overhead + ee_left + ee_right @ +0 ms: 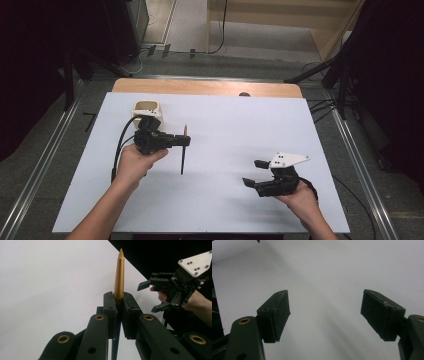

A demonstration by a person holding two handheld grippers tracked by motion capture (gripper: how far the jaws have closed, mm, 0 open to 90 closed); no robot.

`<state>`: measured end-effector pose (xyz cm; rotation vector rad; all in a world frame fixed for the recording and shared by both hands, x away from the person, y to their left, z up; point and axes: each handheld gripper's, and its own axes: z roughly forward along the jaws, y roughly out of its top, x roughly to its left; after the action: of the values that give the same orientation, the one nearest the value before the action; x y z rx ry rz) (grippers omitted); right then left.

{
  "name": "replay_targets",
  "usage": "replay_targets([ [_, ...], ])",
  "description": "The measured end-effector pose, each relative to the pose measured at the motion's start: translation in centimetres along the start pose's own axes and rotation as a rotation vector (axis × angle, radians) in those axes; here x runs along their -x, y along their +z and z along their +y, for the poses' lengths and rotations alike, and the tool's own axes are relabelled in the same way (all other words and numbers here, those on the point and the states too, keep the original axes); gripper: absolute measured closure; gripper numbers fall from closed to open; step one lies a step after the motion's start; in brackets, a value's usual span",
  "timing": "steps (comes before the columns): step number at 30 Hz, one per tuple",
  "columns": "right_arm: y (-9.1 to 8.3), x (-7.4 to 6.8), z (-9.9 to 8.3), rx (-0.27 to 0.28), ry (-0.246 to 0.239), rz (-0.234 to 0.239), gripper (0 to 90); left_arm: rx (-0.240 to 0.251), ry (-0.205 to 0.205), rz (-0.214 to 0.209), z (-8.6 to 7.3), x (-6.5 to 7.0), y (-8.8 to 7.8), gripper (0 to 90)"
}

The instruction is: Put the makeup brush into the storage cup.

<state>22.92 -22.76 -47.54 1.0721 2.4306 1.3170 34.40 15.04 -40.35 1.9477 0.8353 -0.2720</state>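
Left gripper (186,141), frame centre-left, clamps pen (119,275) mid-shaft above white table (240,125). Right gripper (254,172), lower right, gapes empty. Risk: thin shaft pivots between pads, probably if nudged during handover.

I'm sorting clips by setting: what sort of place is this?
Probably a lab recording station: a white-topped table fenced by metal rails with loose cables on the floor, where a person works a left gripper holding a pen.

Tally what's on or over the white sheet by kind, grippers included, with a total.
Grippers: 2, the left gripper shut on the pen, the right gripper open.
Pens: 1, a gold and black pen.
Cups: 1, a cream cup behind the left gripper.
Total: 4
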Motion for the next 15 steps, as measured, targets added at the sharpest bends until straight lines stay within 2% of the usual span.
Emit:
replay_targets([
  [15,-0.3,0.0,-0.3,0.000,-0.001,-0.002,24.1,0.042,0.001,0.044,2.0,-0.7,-2.6,83.6],
])
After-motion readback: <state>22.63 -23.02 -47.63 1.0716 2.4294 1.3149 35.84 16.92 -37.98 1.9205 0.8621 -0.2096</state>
